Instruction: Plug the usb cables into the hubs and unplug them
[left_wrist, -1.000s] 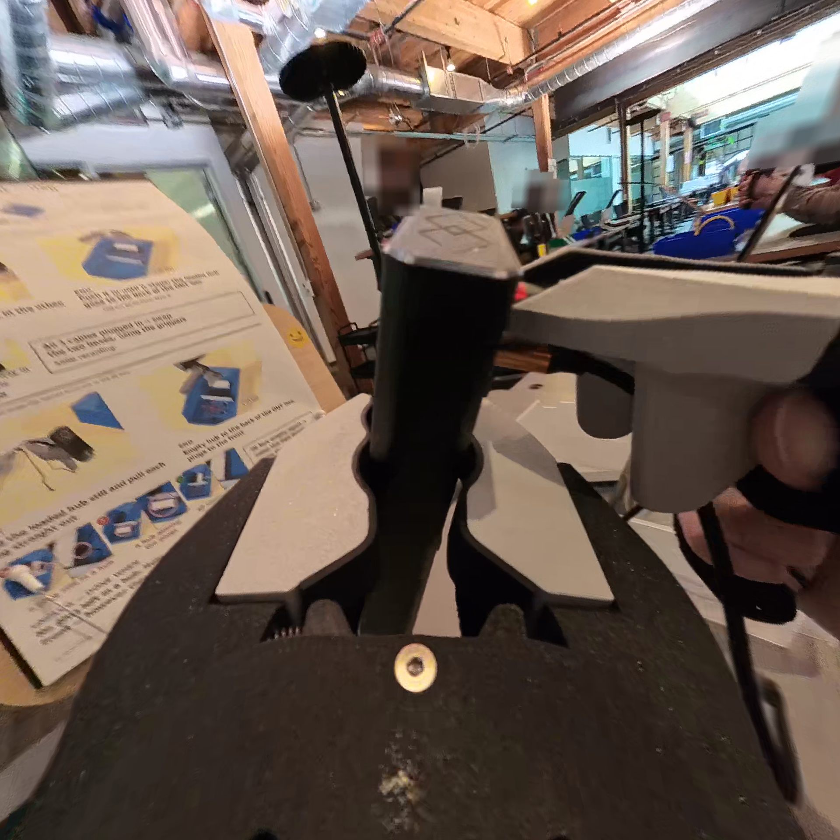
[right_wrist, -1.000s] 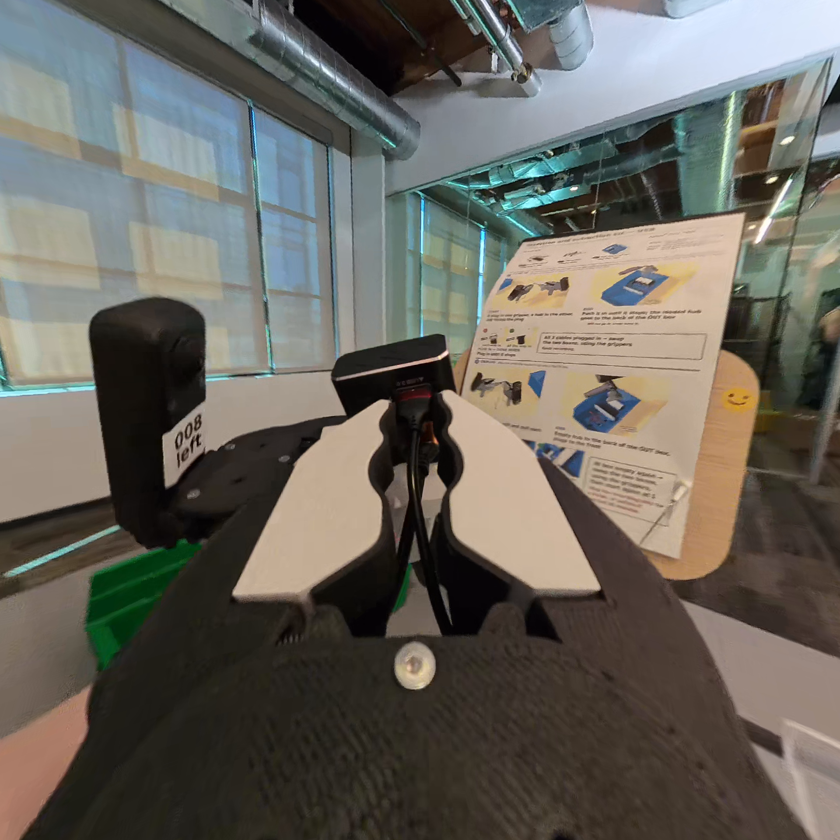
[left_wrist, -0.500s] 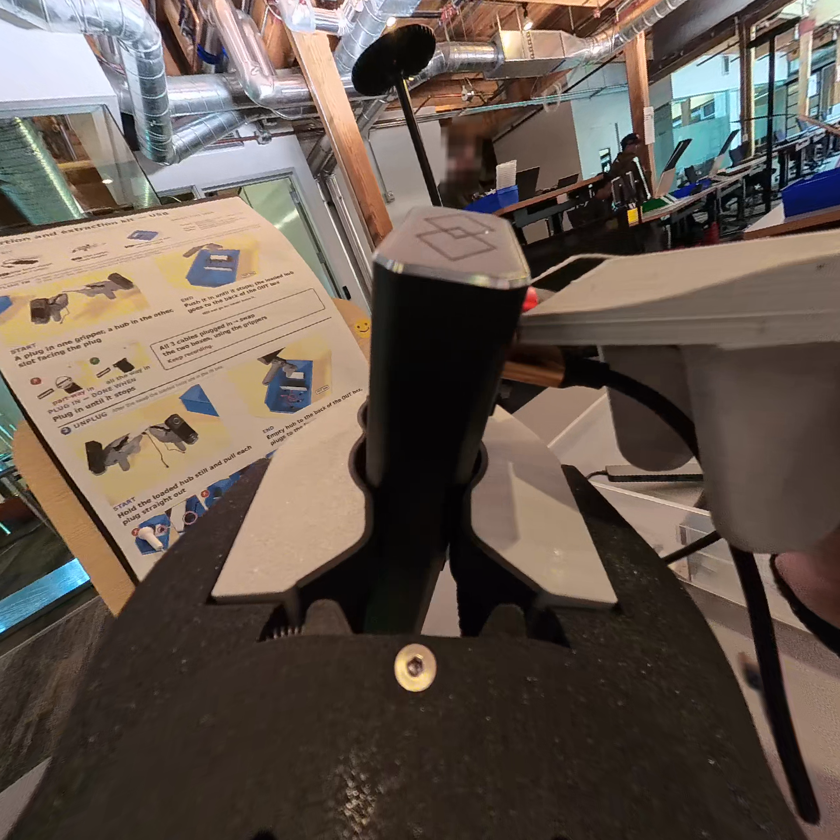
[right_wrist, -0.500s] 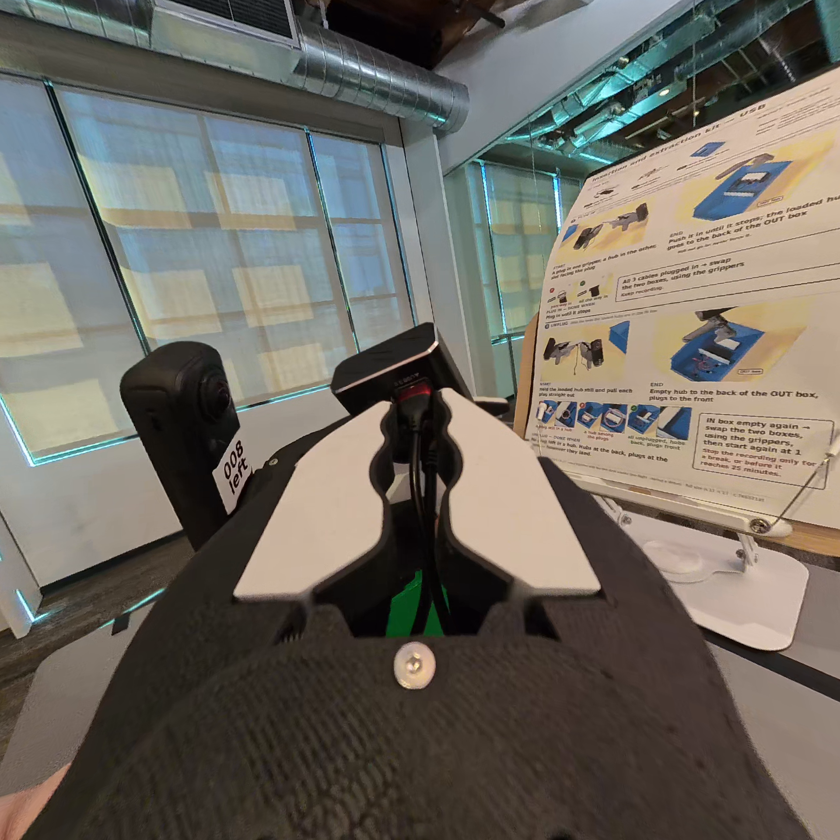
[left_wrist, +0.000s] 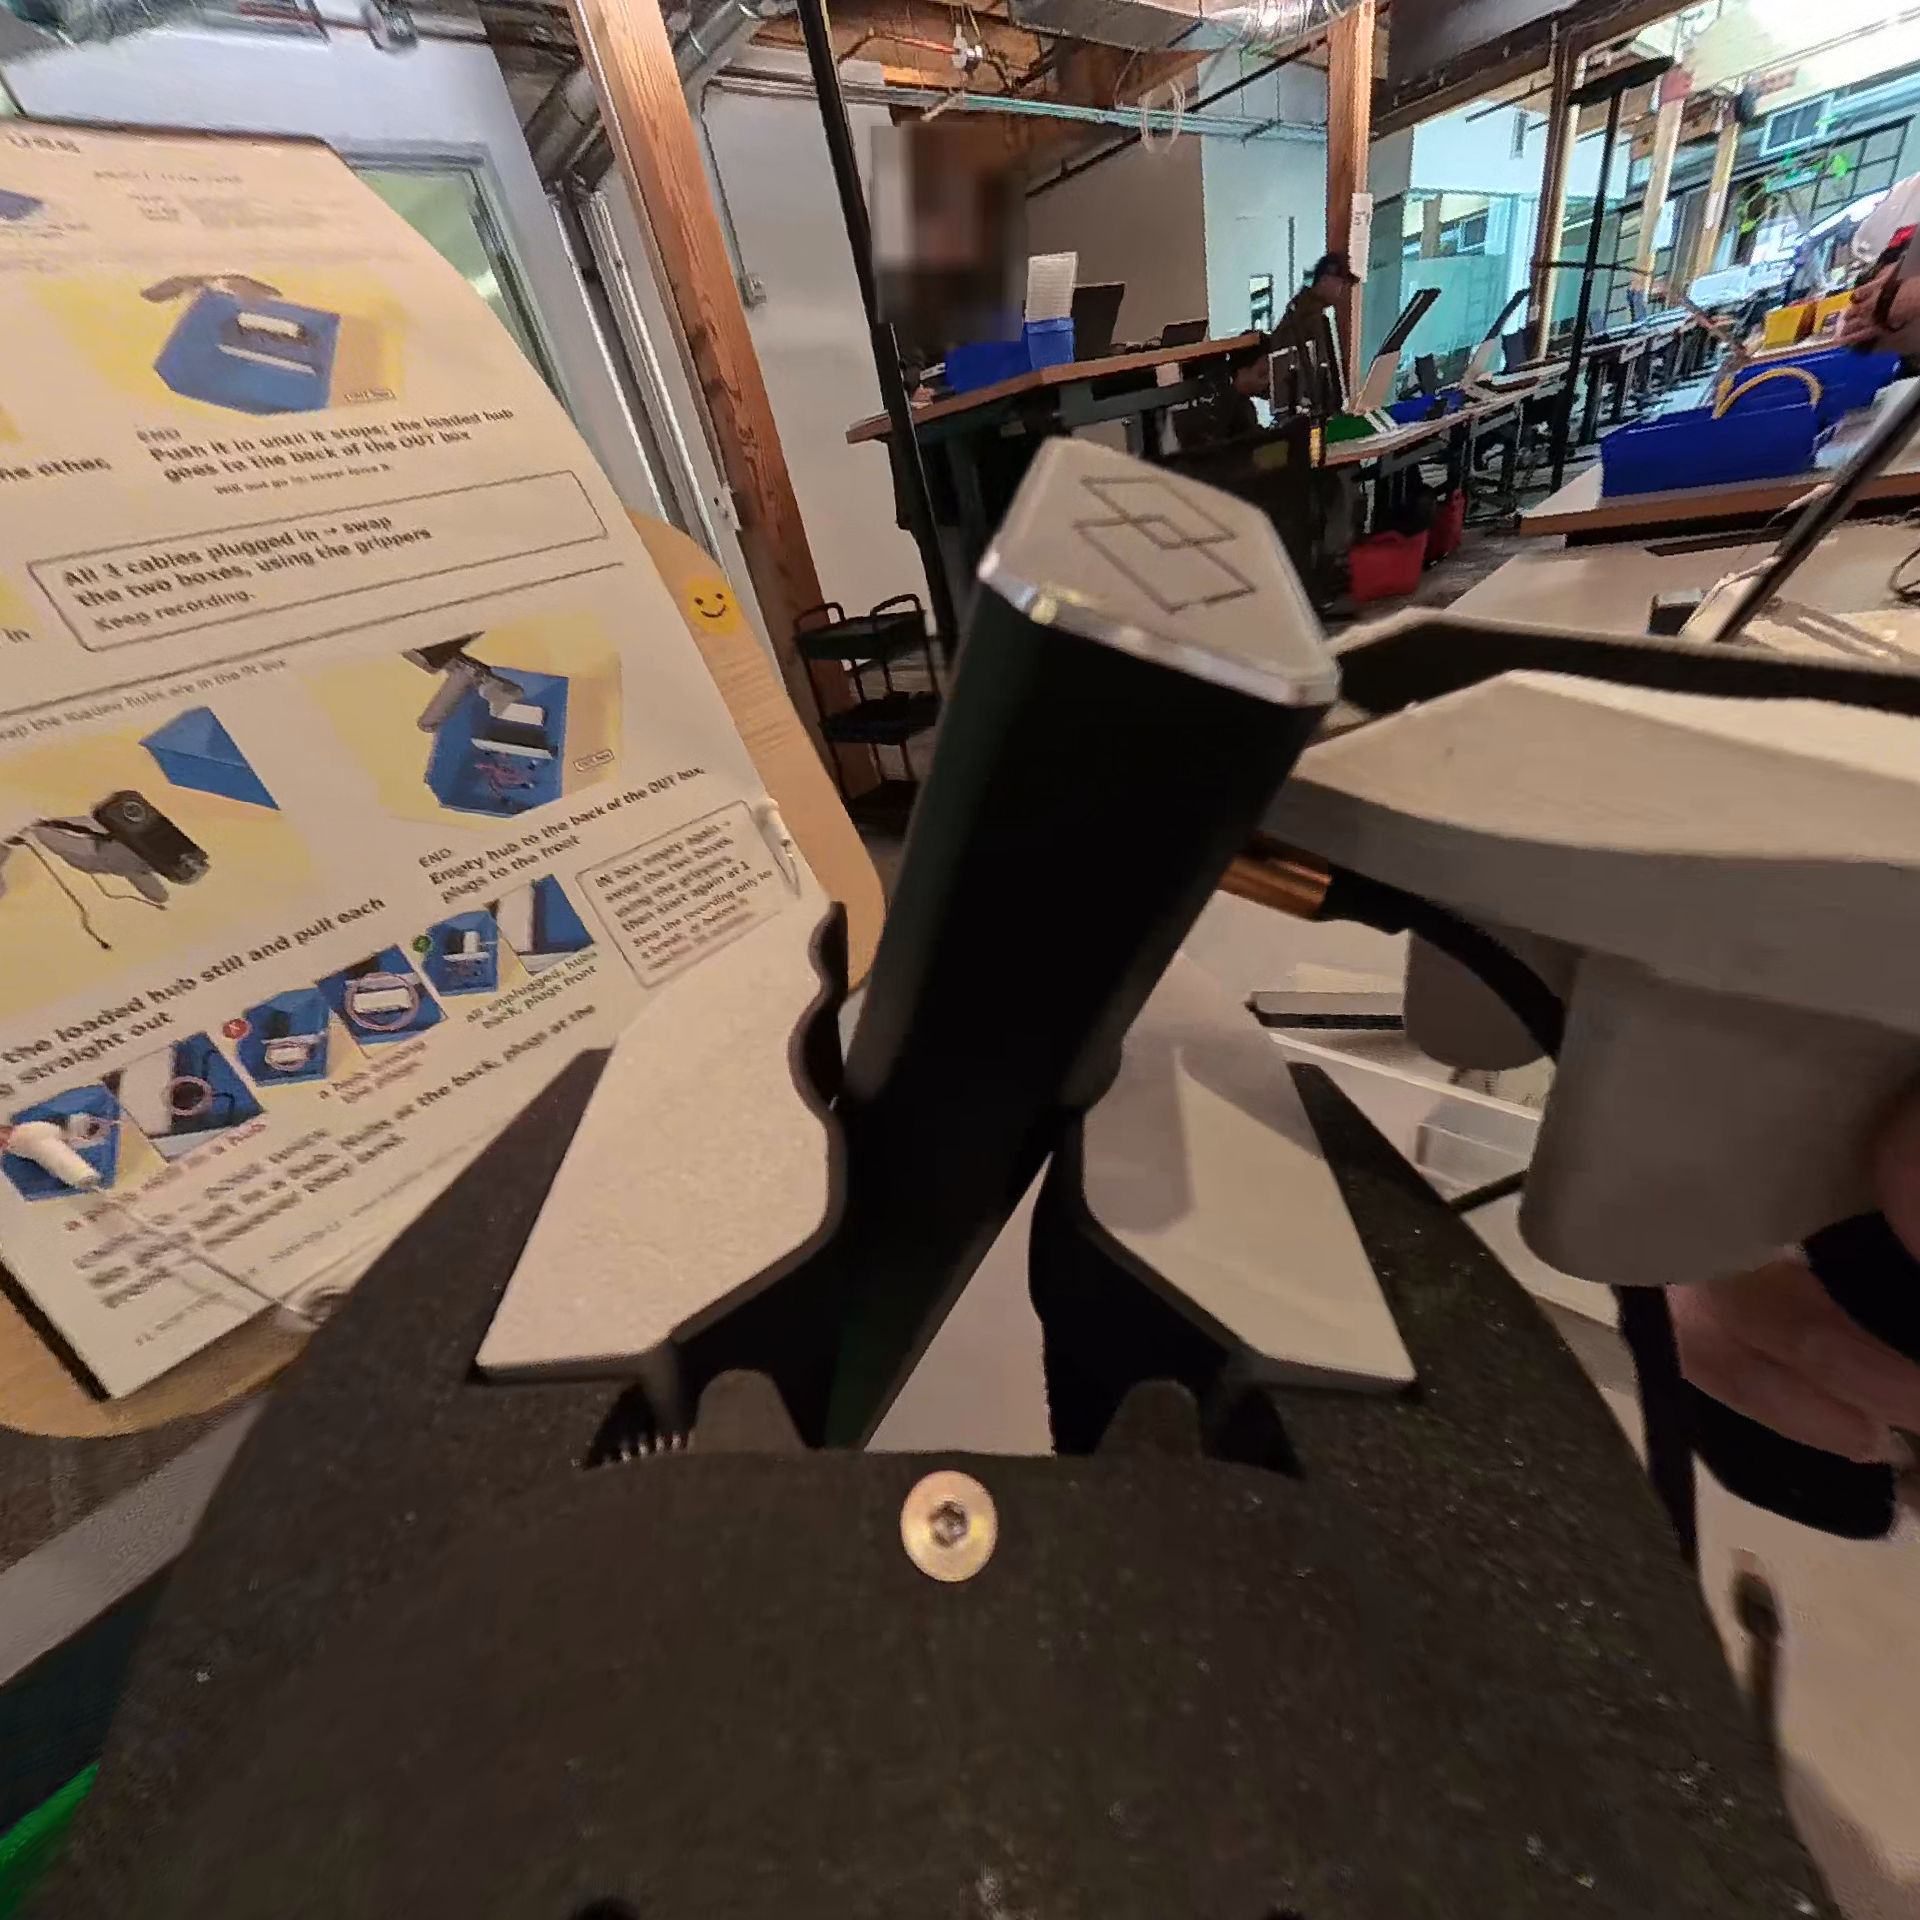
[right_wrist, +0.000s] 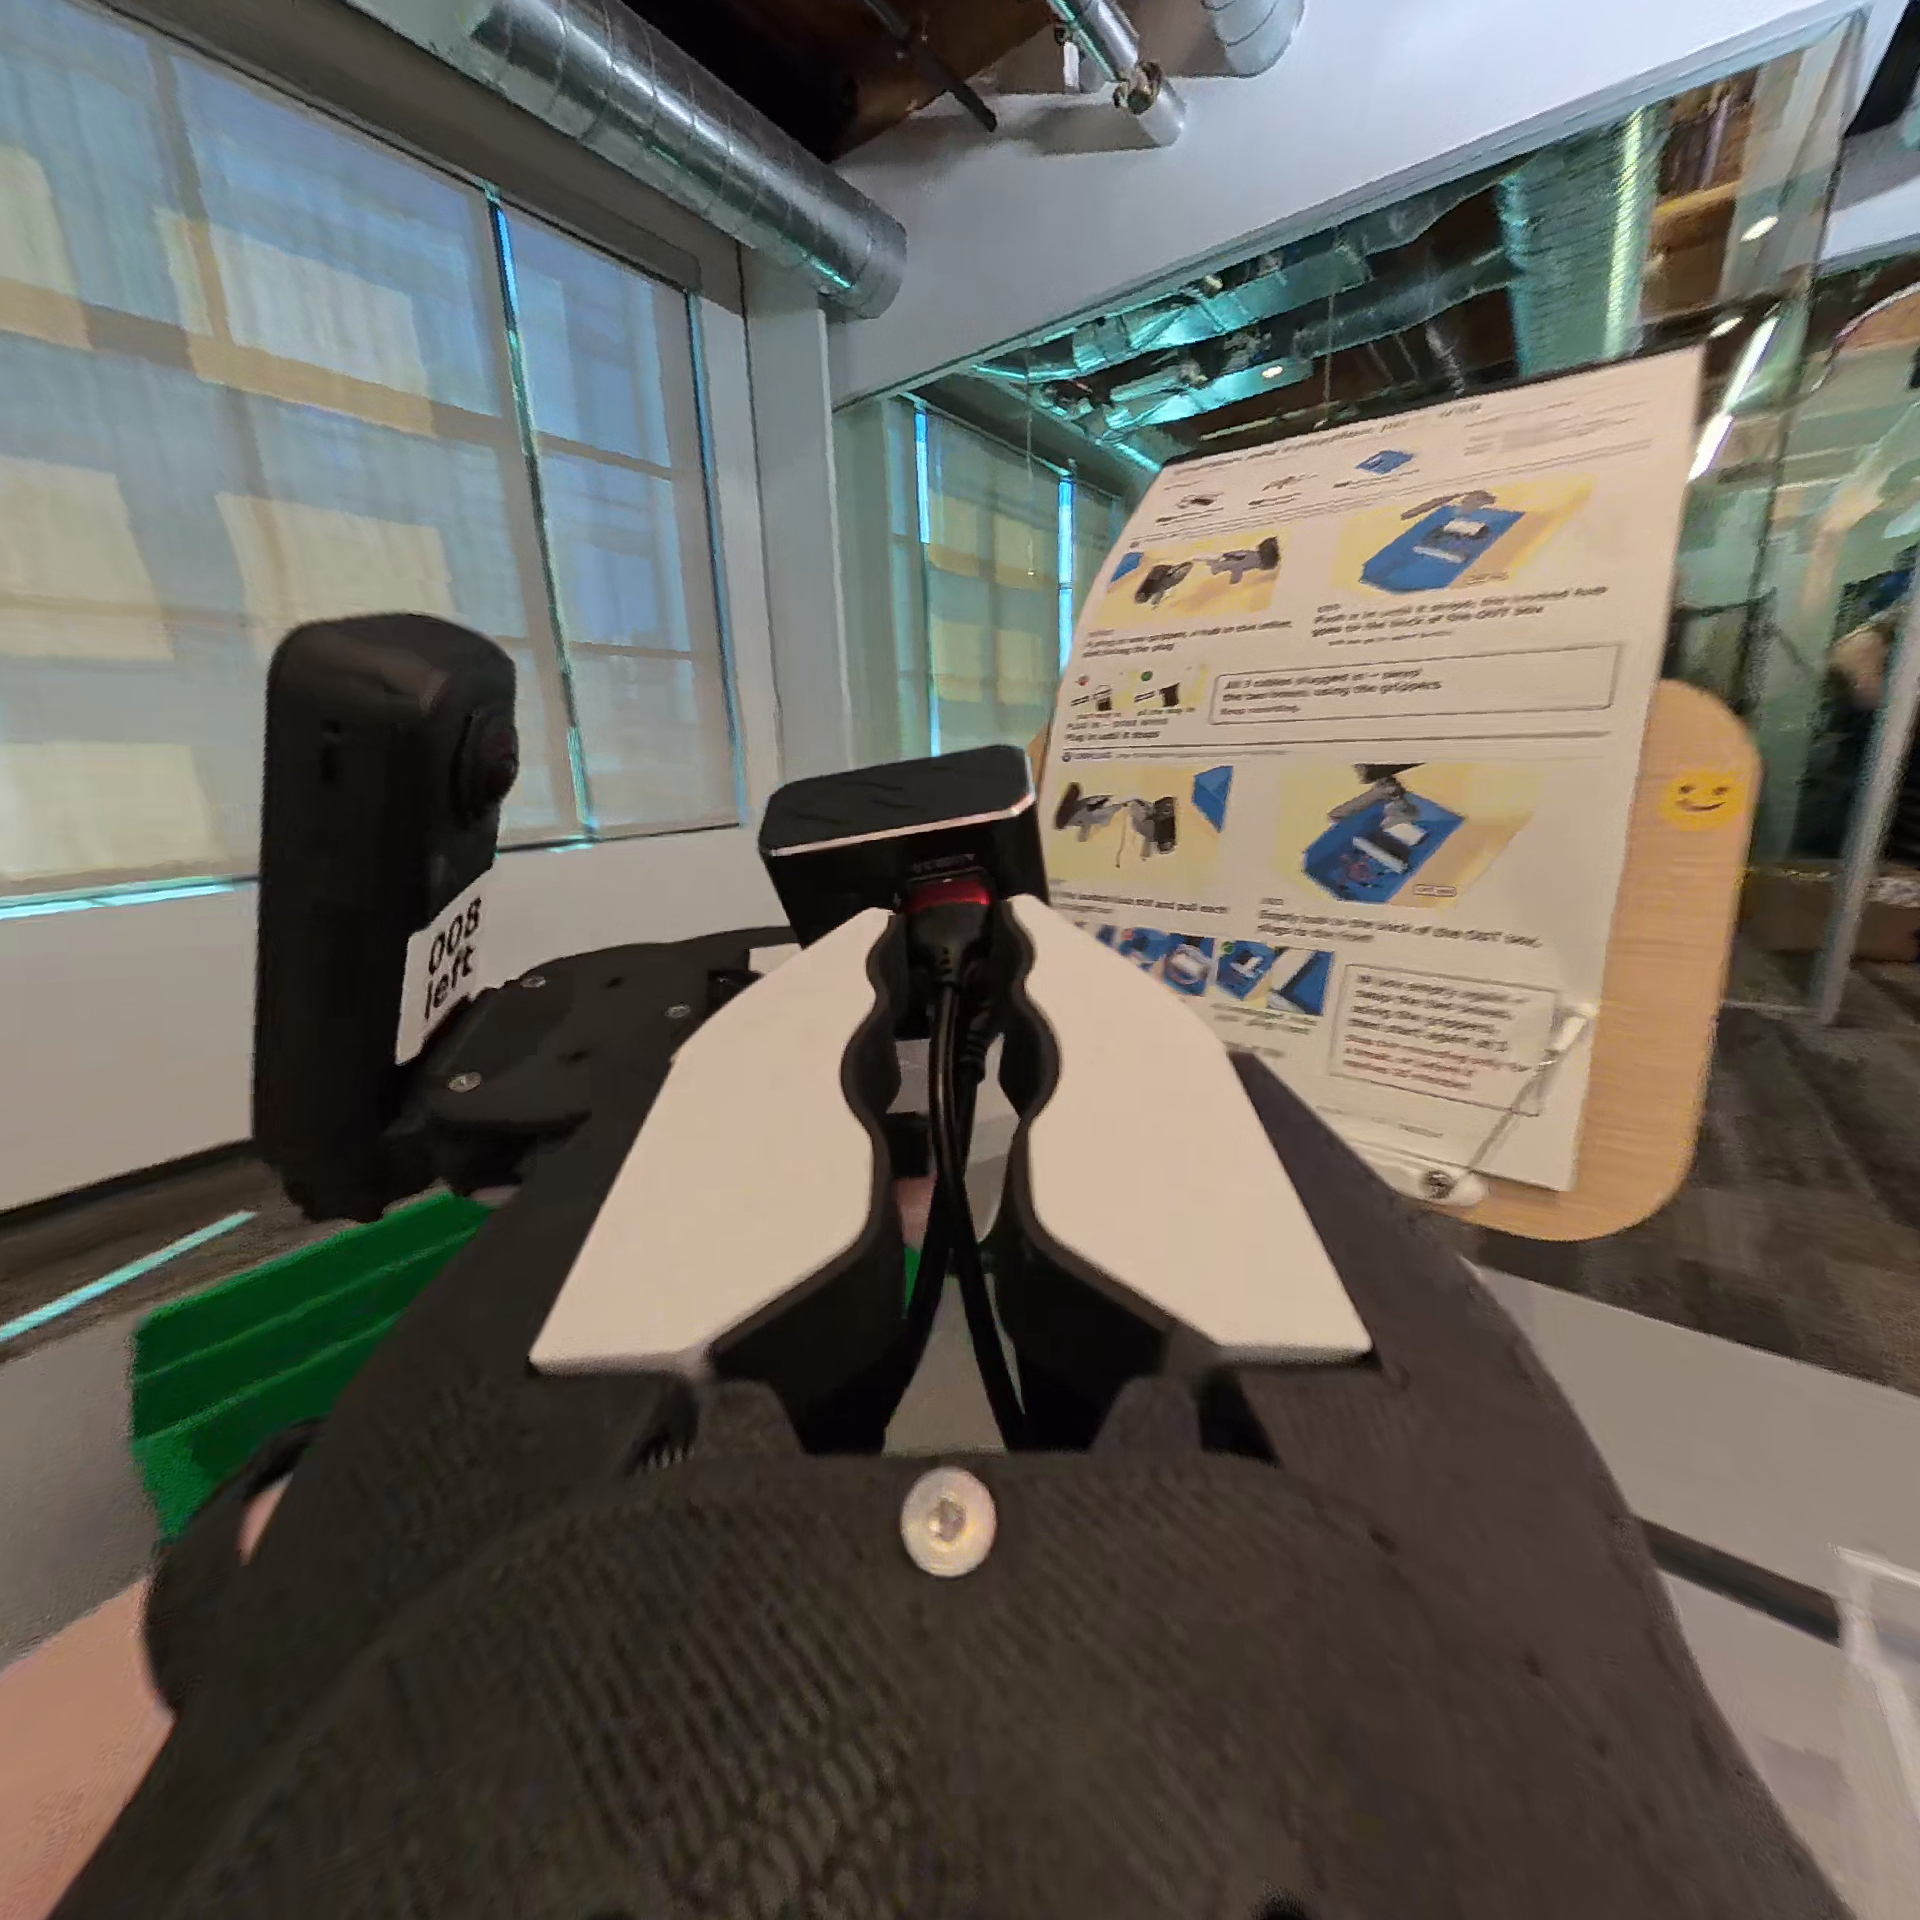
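Both pairs of jaws are clamped: the left gripper (left_wrist: 940, 1049) pinches the long black USB hub with a silver end cap (left_wrist: 1049, 862), and the right gripper (right_wrist: 948, 961) squeezes the black cable's red-trimmed plug (right_wrist: 943, 914), seated in the hub's port. Compared with half a second ago, the hub leans further right, and the printed instruction sheet on its wooden board (left_wrist: 312, 727) has swung closer.
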